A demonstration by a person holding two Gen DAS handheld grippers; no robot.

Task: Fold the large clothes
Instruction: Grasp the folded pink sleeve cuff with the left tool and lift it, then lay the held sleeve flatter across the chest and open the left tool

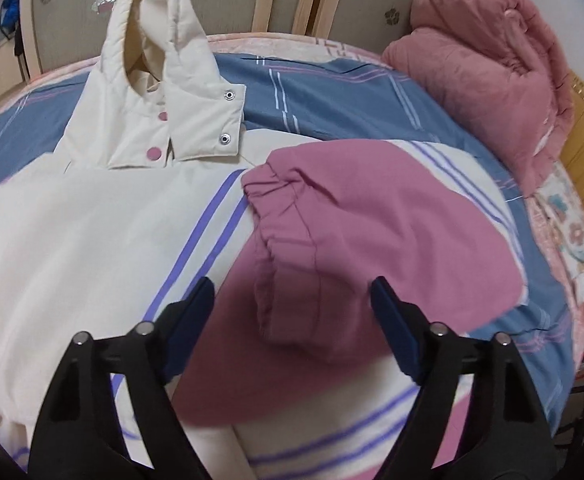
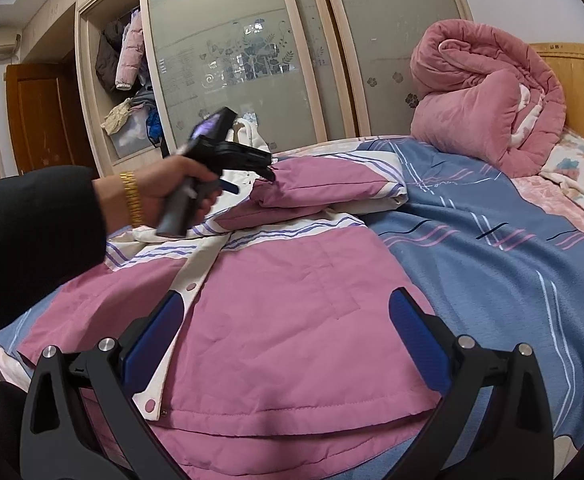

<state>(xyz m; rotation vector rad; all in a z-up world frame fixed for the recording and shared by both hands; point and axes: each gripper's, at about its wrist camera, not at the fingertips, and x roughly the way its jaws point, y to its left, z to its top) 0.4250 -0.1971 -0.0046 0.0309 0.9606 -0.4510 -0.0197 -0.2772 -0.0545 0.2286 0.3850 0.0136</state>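
Lying spread across the bed [image 2: 491, 264] is the jacket [image 1: 92, 240], a big padded thing in cream and dusty pink with thin violet stripes where the colours meet. Its cream hood [image 1: 152, 40] stands puffed up at the far edge of the jacket, with two metal snaps on the collar flap and pink snaps down the placket. One pink sleeve [image 1: 351, 232] is folded in over the jacket's chest, its elastic cuff gathered into soft puckers. My left tongs [image 1: 292, 304] hang just above that cuff with the jaws apart and nothing between them; from the other camera I see my left hand [image 2: 172, 196], gold watch at the wrist, holding them over the folded sleeve. My right tongs [image 2: 288, 320] hover over the jacket's pink lower panel near the hem, jaws wide apart too, gripping nothing, the cream snap placket running just beside the left pad. Under the jacket the bed wears a blue cover crossed with pale and pink lines. Beyond the jacket, toward the wooden headboard [image 2: 579, 80], sits a rolled pink quilt [image 2: 483, 96], thick and fleecy. Behind the jacket's hood stand frosted sliding wardrobe doors [image 2: 232, 60] with flower patterns and pale wood frames, one side open on hanging clothes.
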